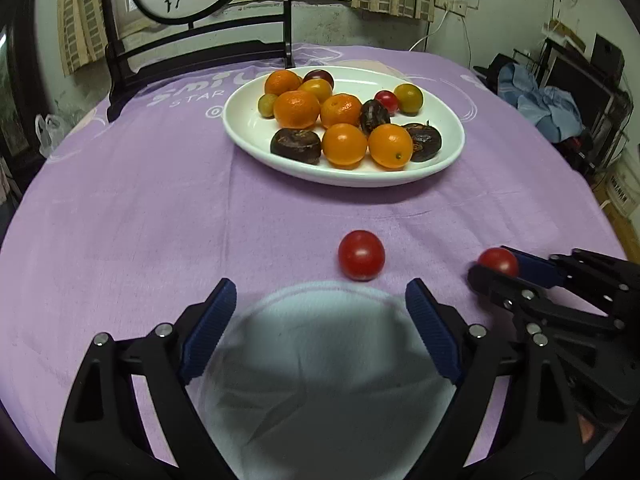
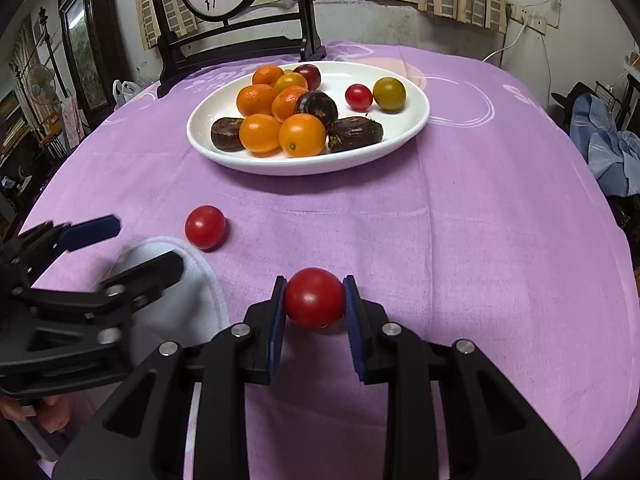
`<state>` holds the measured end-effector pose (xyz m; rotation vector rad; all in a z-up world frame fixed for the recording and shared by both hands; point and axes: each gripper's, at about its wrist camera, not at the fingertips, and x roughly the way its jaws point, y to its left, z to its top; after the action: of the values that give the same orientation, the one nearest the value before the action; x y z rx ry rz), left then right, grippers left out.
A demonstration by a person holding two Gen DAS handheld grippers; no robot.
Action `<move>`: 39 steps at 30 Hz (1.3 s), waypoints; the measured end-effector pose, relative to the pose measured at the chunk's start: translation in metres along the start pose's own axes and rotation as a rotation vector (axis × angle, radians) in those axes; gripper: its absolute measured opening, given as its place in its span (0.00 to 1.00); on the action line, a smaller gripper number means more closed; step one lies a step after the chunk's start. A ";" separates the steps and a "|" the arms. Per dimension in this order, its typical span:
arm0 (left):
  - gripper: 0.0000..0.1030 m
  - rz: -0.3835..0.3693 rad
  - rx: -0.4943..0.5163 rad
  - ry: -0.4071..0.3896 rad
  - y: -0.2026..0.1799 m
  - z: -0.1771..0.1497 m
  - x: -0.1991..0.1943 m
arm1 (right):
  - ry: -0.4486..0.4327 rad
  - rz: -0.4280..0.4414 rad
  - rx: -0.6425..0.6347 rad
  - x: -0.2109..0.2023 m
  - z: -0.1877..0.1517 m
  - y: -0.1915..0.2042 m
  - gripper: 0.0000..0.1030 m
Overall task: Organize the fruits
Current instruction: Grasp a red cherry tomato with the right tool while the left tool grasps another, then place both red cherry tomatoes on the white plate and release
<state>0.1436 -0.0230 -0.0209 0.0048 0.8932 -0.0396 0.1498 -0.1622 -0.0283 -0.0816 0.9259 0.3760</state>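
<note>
A white oval plate [image 1: 248,128] [image 2: 416,116] holds oranges, dark fruits and small tomatoes on the purple cloth. My right gripper [image 2: 314,300] is shut on a red tomato [image 2: 314,298], which also shows in the left wrist view [image 1: 498,262]. A second red tomato [image 1: 361,255] [image 2: 205,227] lies loose on the cloth in front of the plate. My left gripper [image 1: 320,300] is open and empty above a small white bowl [image 1: 320,360] [image 2: 176,308], just short of the loose tomato.
A dark wooden stand [image 1: 192,56] with a round painted screen stands behind the plate. The table edge curves away on both sides. Clutter and blue cloth [image 1: 548,108] lie beyond the right edge.
</note>
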 end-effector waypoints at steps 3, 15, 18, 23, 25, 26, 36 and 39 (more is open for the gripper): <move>0.78 -0.004 -0.017 0.028 -0.005 0.006 0.012 | 0.004 0.004 0.004 -0.001 0.000 -0.003 0.27; 0.47 0.018 0.006 0.040 -0.010 0.017 0.032 | 0.007 0.017 -0.004 -0.002 0.001 -0.004 0.27; 0.29 -0.007 0.016 0.035 -0.012 0.016 0.029 | 0.008 0.014 -0.009 -0.001 0.001 -0.003 0.27; 0.27 -0.040 -0.025 0.052 -0.003 0.013 0.023 | 0.009 0.007 -0.008 0.000 0.001 -0.004 0.27; 0.26 -0.044 -0.034 0.050 0.002 0.010 0.018 | 0.006 0.004 -0.008 0.000 0.002 -0.004 0.27; 0.26 -0.039 -0.037 0.043 0.005 0.008 0.015 | 0.004 0.005 -0.010 -0.001 0.002 -0.003 0.27; 0.26 -0.050 -0.012 0.001 0.018 -0.004 -0.020 | -0.078 0.039 -0.027 -0.017 0.004 0.005 0.27; 0.26 -0.074 -0.001 -0.021 0.017 0.006 -0.034 | -0.116 0.097 -0.004 -0.029 0.009 0.006 0.27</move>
<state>0.1278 -0.0054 0.0093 -0.0299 0.8721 -0.1081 0.1388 -0.1625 0.0002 -0.0186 0.8160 0.4674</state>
